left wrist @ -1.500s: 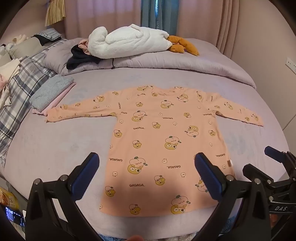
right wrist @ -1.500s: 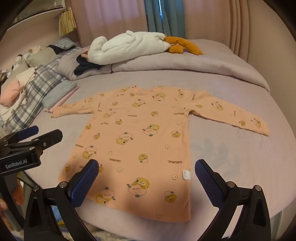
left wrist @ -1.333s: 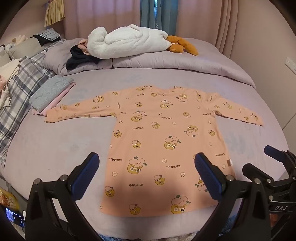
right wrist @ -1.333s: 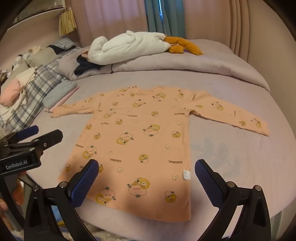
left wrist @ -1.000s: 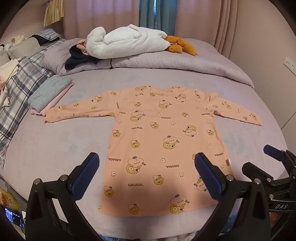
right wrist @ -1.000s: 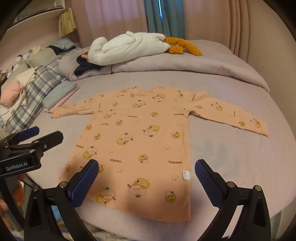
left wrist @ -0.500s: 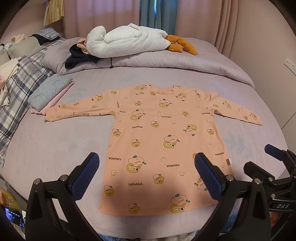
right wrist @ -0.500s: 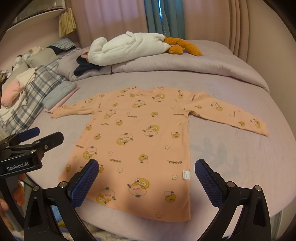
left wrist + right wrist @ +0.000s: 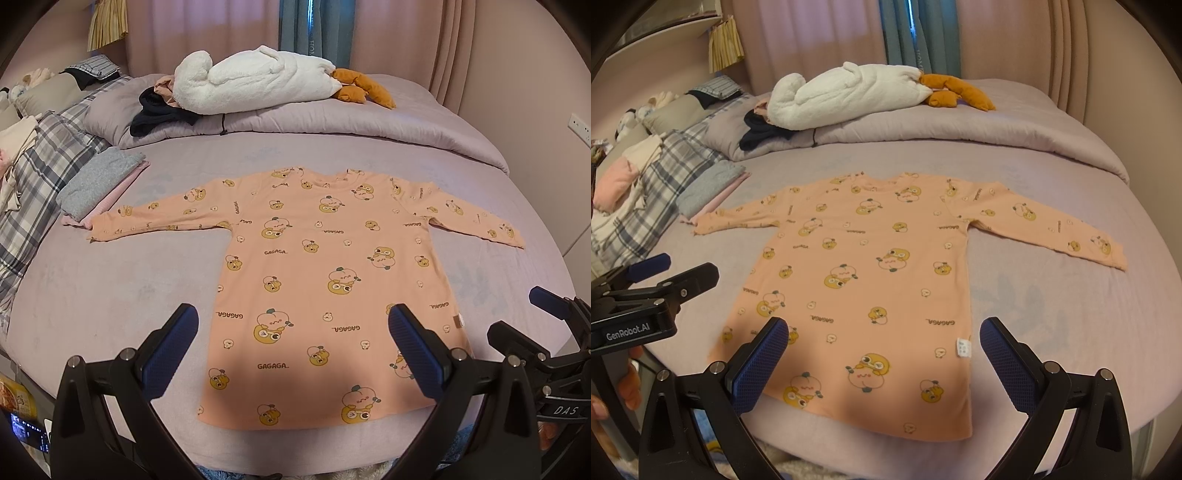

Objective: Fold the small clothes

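Observation:
An orange long-sleeved child's top (image 9: 314,273) with a cartoon print lies flat on the lilac bed, both sleeves spread out, hem toward me. It also shows in the right wrist view (image 9: 871,280). My left gripper (image 9: 293,349) is open and empty, hovering above the hem. My right gripper (image 9: 884,350) is open and empty, also above the hem. The right gripper shows at the right edge of the left wrist view (image 9: 546,332); the left gripper shows at the left edge of the right wrist view (image 9: 653,284).
A stack of folded grey and pink clothes (image 9: 98,184) lies by the left sleeve end. A plaid blanket (image 9: 33,181) lies at the left. A rolled lilac duvet (image 9: 332,129) with a white plush (image 9: 255,85) crosses the back.
Both grippers stay open and nearly still; the views shift only slightly.

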The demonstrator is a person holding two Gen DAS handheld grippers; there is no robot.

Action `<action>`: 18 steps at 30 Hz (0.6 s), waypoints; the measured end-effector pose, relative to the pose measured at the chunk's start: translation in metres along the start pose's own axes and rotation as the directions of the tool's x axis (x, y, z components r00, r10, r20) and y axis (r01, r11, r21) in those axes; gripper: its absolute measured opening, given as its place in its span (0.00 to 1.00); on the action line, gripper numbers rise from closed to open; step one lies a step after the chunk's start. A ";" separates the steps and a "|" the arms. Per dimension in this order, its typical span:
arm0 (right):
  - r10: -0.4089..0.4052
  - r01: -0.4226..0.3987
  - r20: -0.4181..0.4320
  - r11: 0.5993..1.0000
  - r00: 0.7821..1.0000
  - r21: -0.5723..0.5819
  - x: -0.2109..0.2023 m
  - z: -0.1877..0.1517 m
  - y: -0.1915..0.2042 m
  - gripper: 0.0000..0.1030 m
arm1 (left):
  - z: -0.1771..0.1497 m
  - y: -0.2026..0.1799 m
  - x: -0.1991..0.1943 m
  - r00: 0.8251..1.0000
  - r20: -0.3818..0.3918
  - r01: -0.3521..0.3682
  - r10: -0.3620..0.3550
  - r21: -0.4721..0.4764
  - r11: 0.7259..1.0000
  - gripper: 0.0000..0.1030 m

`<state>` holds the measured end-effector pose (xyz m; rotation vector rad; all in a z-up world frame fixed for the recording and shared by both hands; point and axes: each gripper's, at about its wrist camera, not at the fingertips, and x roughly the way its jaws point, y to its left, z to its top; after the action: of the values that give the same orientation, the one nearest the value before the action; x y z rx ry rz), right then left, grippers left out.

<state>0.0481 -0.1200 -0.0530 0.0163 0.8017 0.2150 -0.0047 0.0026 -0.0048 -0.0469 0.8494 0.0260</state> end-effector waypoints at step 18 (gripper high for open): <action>0.000 0.000 -0.002 1.000 1.000 0.002 0.000 0.001 -0.002 1.00 | 0.002 -0.003 0.001 1.000 -0.010 -0.006 0.006 0.016 1.000 1.00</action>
<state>0.0486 -0.1219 -0.0526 0.0178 0.8043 0.2148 -0.0022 -0.0003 -0.0043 -0.0292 0.8602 0.0249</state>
